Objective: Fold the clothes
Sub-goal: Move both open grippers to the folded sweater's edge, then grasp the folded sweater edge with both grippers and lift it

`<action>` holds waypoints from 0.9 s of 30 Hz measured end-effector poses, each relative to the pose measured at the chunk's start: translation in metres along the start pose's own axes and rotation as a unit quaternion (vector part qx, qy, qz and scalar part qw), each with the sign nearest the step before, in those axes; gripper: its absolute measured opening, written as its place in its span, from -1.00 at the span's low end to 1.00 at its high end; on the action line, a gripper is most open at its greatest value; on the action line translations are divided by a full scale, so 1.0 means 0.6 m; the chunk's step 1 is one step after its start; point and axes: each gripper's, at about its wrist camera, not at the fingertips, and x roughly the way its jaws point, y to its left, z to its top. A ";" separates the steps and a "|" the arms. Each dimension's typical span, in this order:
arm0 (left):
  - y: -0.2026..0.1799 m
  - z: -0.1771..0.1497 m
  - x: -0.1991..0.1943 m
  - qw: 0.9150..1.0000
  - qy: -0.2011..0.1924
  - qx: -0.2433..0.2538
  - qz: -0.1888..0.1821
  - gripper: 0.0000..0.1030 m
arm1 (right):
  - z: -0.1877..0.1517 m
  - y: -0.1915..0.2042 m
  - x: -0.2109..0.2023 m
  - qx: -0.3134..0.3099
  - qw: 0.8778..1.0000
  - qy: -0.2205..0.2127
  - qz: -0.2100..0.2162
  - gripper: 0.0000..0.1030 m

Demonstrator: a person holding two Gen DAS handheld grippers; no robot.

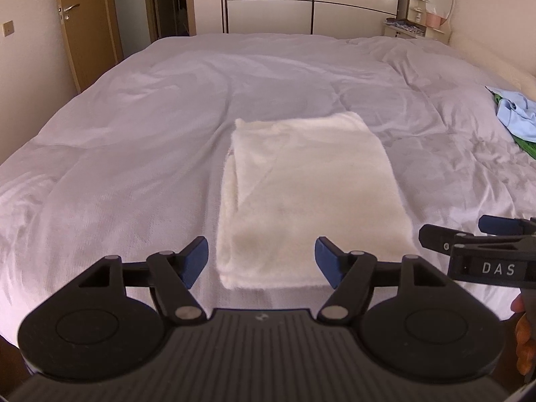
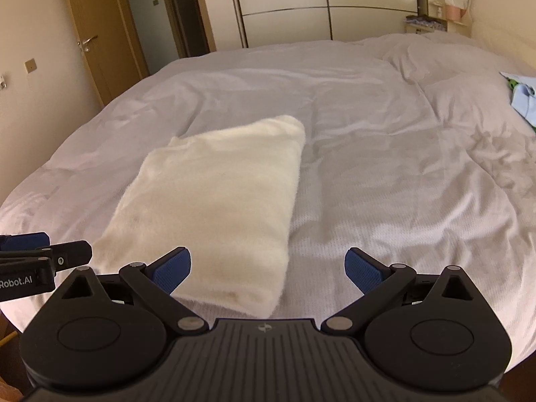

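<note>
A cream fluffy garment (image 1: pixel 308 197) lies folded into a neat rectangle on the bed; it also shows in the right wrist view (image 2: pixel 217 204). My left gripper (image 1: pixel 261 261) is open and empty, hovering just above the garment's near edge. My right gripper (image 2: pixel 268 268) is open and empty, above the garment's near right corner and the sheet beside it. Each gripper shows at the edge of the other's view: the right one (image 1: pixel 475 238) and the left one (image 2: pixel 43 251).
The bed is covered by a pale lilac duvet (image 1: pixel 167 134). A heap of light blue and green clothes (image 1: pixel 516 117) lies at its right edge, also in the right wrist view (image 2: pixel 522 97). A wardrobe, a door and a small vanity stand behind.
</note>
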 end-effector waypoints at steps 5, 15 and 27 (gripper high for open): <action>0.019 0.008 0.024 1.000 0.010 -0.012 -0.009 0.32 | 0.009 0.009 0.019 -0.010 1.000 0.004 -0.001 0.96; 0.181 -0.004 0.107 0.967 0.036 -0.209 -0.140 0.65 | -0.010 -0.100 0.080 0.168 0.973 0.007 0.161 0.96; 0.242 -0.036 0.265 0.883 0.106 -0.346 -0.297 0.32 | -0.047 -0.184 0.195 0.339 0.903 0.046 0.259 0.61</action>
